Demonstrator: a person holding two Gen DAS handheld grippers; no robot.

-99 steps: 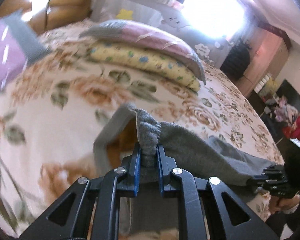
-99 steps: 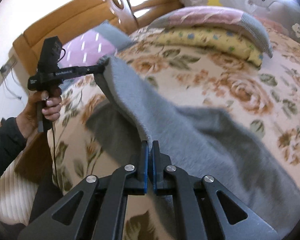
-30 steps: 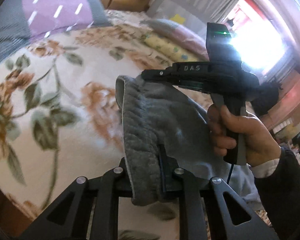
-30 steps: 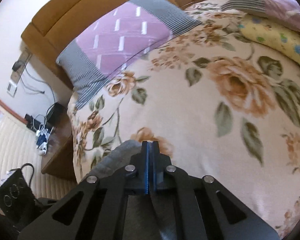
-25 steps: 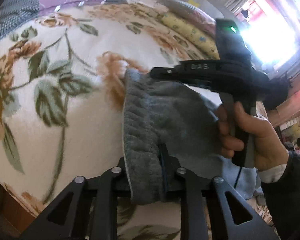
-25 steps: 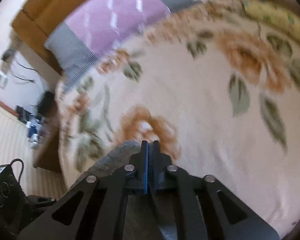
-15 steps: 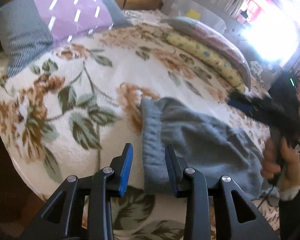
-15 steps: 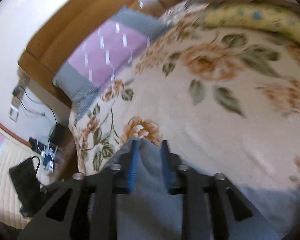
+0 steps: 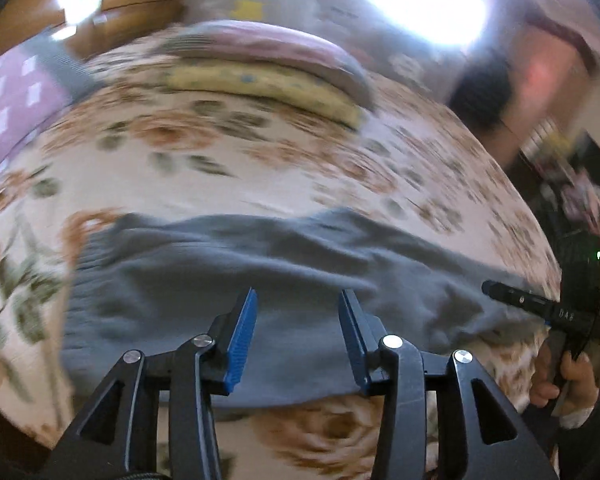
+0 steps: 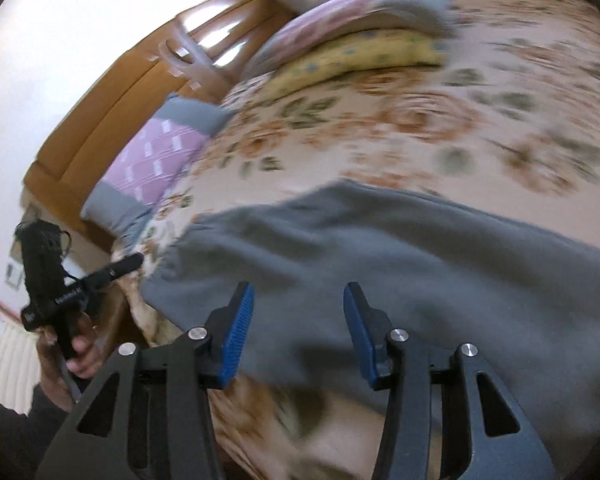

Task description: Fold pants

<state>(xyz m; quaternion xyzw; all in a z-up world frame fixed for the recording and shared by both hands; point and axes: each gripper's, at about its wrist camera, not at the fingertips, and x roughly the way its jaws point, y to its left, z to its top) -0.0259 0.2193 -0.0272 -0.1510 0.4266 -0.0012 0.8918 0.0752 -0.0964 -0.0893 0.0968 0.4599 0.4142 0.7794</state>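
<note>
The grey pants (image 9: 260,276) lie spread flat across the floral bedspread (image 9: 228,168), waistband to the left. My left gripper (image 9: 298,320) hovers just above their near edge, jaws opening, nothing pinched between the blue pads. In the right wrist view the pants (image 10: 400,264) fill the middle, and my right gripper (image 10: 298,320) hangs over them, jaws opening and empty. In the left wrist view a hand holds the right gripper (image 9: 490,289) by the pants' right end. In the right wrist view the left gripper (image 10: 136,260) sits off the waistband corner.
A purple and grey pillow (image 10: 156,160) lies by the wooden headboard (image 10: 112,96). A pink pillow on a yellow one (image 9: 268,68) sits at the bed's far side. The bed's near edge (image 9: 340,432) runs just under the grippers. Dark furniture (image 9: 480,100) stands beyond the bed.
Both grippers let go of the pants and opened. They drew back from the cloth, and the right one swung far along to the other end. The pants now rest flat on the bed.
</note>
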